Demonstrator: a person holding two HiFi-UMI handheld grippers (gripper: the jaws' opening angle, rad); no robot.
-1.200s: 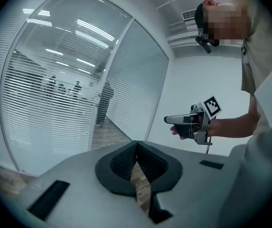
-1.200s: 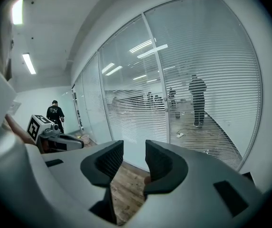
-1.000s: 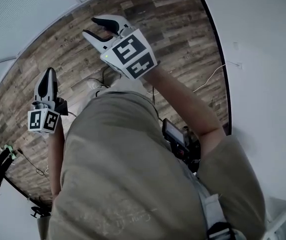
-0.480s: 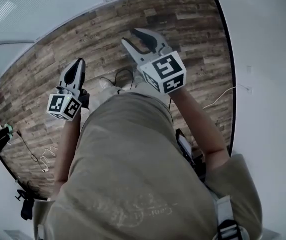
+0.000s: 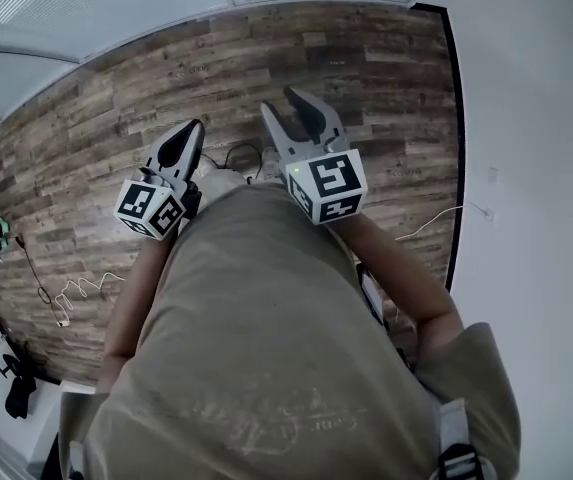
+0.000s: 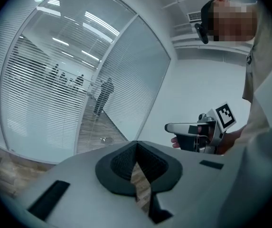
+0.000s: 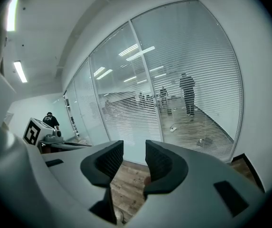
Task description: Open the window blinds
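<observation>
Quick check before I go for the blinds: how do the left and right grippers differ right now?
The left gripper has its jaws together, while the right gripper has its jaws apart. In the head view the right gripper reaches further ahead than the left gripper. Both are empty and face the window blinds, touching nothing.

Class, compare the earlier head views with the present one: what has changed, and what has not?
The left gripper moved right and the right gripper moved down in the picture, ending closer together above the floor. Nothing was taken or let go. Unchanged: left jaws shut, right jaws open and empty.
</observation>
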